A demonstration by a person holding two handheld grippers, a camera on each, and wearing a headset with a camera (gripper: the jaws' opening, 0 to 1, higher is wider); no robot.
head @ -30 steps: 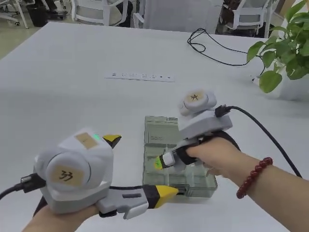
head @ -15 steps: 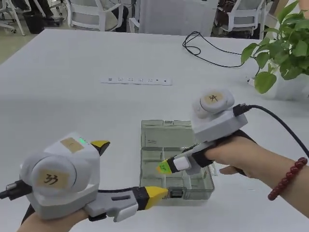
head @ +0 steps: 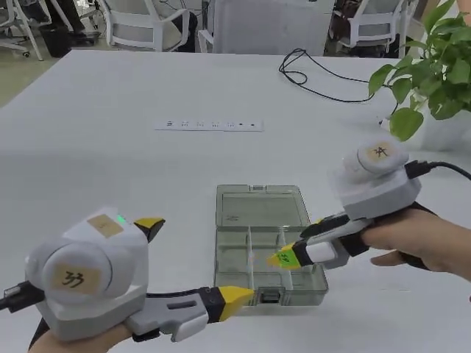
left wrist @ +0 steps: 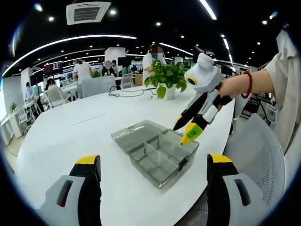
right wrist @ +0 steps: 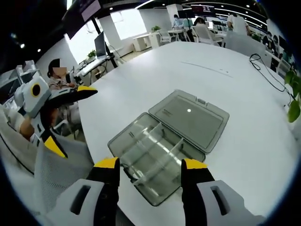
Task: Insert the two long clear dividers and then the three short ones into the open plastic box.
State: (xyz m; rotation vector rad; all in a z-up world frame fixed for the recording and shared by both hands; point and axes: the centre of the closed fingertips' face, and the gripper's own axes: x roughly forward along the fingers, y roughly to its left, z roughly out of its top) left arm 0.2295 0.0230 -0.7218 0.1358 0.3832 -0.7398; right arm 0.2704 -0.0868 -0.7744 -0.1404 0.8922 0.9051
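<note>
The open clear plastic box [head: 313, 283] lies near the table's front edge, its lid [head: 261, 206] folded flat behind it. Clear dividers [head: 250, 250] stand in the tray and split it into compartments; they appear again as dividers [right wrist: 146, 141] in the right gripper view. My right gripper [head: 294, 246] hovers over the tray's right side, open and holding nothing. In its own view the right gripper [right wrist: 150, 165] looks down on the box [right wrist: 141, 188]. My left gripper [head: 193, 259] is open at the front left, its lower tip beside the front wall. The box [left wrist: 157, 150] lies ahead of the left gripper [left wrist: 153, 162].
A white power strip [head: 210, 125] lies further back on the table [head: 110, 162]. A black cable [head: 316, 81] loops at the far right, next to a potted plant [head: 427, 66]. Office chairs [head: 147, 22] stand beyond the far edge. People sit at other desks.
My right gripper has pulled back to the right, from over the tray's middle to its right side. The left gripper has barely moved. The head camera shifted slightly.
</note>
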